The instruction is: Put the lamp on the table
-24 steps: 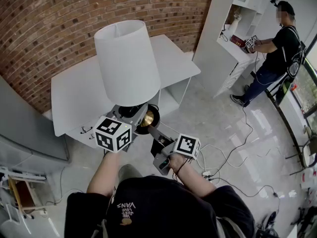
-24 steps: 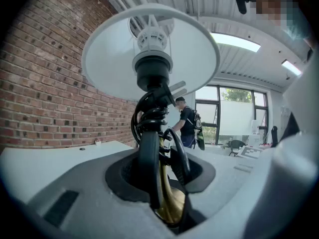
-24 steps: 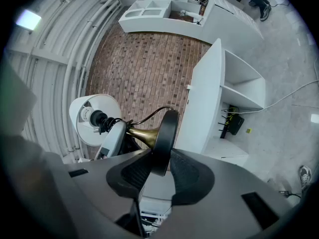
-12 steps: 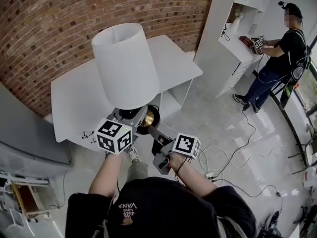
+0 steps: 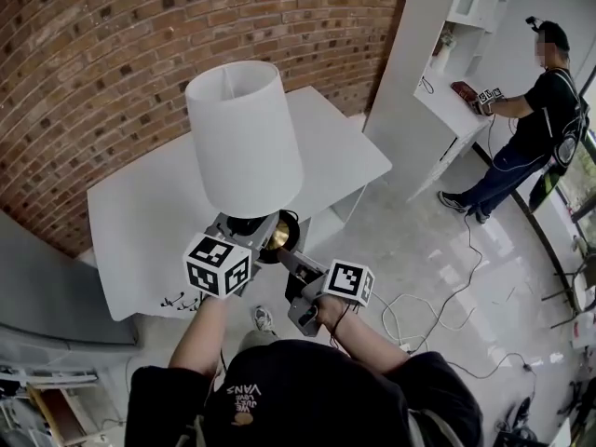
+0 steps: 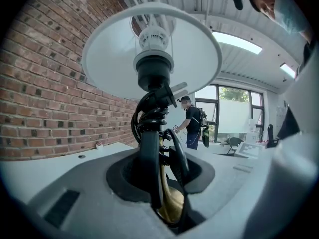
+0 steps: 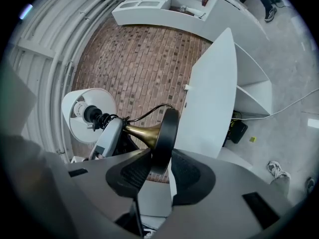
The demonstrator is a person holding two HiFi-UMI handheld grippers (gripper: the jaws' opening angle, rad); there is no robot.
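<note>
The lamp has a white shade (image 5: 244,138), a thin stem wound with black cord (image 6: 149,128) and a brass foot on a dark round base (image 5: 278,234). I hold it in the air, almost upright, over the near edge of the white table (image 5: 140,208). My left gripper (image 5: 250,227) is shut on the corded stem (image 6: 149,173) just under the shade. My right gripper (image 5: 289,255) is shut on the rim of the base disc (image 7: 164,133), gripping it from below. The cord's far end is hidden.
A brick wall (image 5: 112,54) runs behind the table. A tall white shelf unit (image 5: 438,73) stands at the right, with another person (image 5: 535,91) working at it. Cables (image 5: 438,287) trail over the grey floor to my right. A grey sofa edge (image 5: 37,296) lies at the left.
I have stepped toward the table, and the lamp now hangs over its near edge instead of in front of it. Both grips are unchanged. The other person has shifted along the shelf.
</note>
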